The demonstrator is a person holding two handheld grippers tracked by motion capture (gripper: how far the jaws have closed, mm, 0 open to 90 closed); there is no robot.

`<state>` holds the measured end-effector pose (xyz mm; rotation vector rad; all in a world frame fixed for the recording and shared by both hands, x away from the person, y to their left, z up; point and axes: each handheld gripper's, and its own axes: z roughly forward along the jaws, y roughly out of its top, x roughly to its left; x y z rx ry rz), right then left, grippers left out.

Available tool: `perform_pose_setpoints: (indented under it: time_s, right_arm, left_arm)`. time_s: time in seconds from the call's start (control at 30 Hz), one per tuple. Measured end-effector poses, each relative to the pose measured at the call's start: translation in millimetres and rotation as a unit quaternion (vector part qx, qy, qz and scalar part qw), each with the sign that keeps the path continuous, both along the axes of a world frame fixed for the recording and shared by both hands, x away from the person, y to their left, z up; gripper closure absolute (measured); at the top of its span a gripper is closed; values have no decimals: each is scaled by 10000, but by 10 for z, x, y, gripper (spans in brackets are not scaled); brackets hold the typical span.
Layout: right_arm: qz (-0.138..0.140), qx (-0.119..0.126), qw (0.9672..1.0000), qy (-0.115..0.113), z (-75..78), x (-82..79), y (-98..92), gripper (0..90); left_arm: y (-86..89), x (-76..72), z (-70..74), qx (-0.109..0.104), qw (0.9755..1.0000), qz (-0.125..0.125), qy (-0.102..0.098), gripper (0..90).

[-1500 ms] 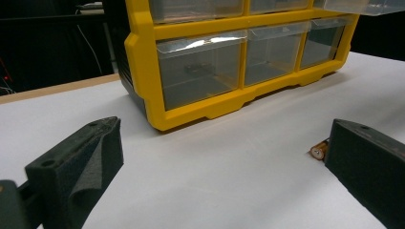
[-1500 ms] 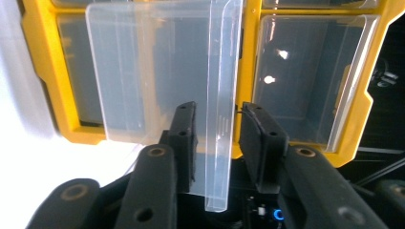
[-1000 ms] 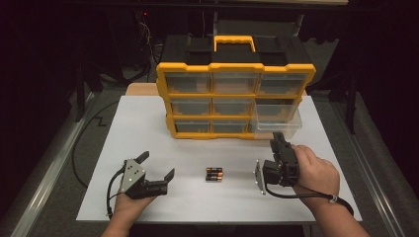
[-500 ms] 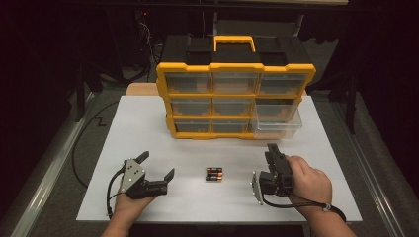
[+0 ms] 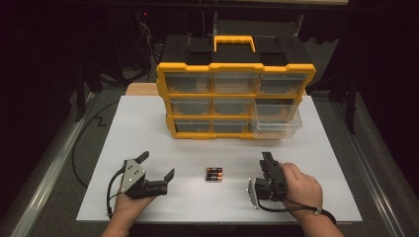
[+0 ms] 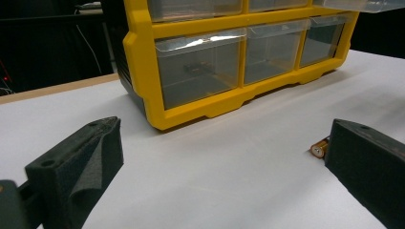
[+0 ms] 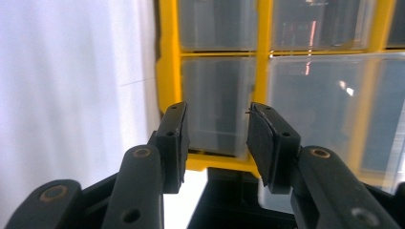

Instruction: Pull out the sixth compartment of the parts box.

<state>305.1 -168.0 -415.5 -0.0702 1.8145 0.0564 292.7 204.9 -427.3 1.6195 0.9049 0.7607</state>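
**Batteries lie between two empty grippers**

In the high view, a small cluster of batteries (image 5: 214, 174) lies on the white table (image 5: 148, 128), a little below the middle of the frame. They are side by side, dark with copper-coloured ends, and nothing touches them.

The left gripper (image 5: 157, 170) sits in the lower left of the high view, held by the person's left hand (image 5: 129, 207). Its jaws are spread wide with only bare table between them, and it points toward the right of the frame, near the batteries but apart from them. In the left gripper view, one battery end (image 6: 319, 148) peeks out just beside the right-hand jaw, low at the right of the frame.

The right gripper (image 5: 267, 159) is in the lower right of the high view, gripped by the right hand (image 5: 299, 190) and pointing toward the top of the frame. In the right gripper view its pads (image 7: 260, 143) stand partly apart with nothing between them; the jaws have just been opening a little. It is near the batteries, to their right, without touching.

The yellow drawer organizer (image 5: 236, 98) stands at the upper middle of the table. One clear drawer (image 5: 276, 126) at its lower right is pulled out.
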Motion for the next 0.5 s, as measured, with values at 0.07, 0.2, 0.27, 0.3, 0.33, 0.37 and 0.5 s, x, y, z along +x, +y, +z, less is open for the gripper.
perform_pose_setpoints:
  time_s: [0.07, 0.2, 0.27, 0.3, 0.33, 0.37, 0.5]
  right_arm:
    - [-54, 7, 9999, 120, -57, 8, -9, 590]
    - [-48, -30, 9998, 174, -118, 24, -30, 573]
    - [0, 49, 9999, 166, -162, 30, -45, 527]
    - [-27, 52, 9997, 226, -162, 27, -48, 496]
    - [10, 74, 9997, 247, -166, 34, -62, 483]
    - [-30, 108, 9995, 285, -163, 30, -71, 470]
    - [33, 177, 9991, 375, -176, 44, -127, 383]
  left_arm:
    - [0, 1, -3, 1, 10000, 0, -2, 5]
    - [-2, 6, -8, 6, 10000, -4, 3, 5]
    - [-5, 9, -11, 15, 10000, -18, 10, 5]
    - [-7, 12, -12, 25, 10000, -28, 15, 5]
    - [-9, 12, -12, 21, 10000, -31, 16, 5]
    - [-7, 10, -10, 25, 10000, -39, 12, 5]
    - [-4, 7, -5, -17, 10000, -30, -6, 5]
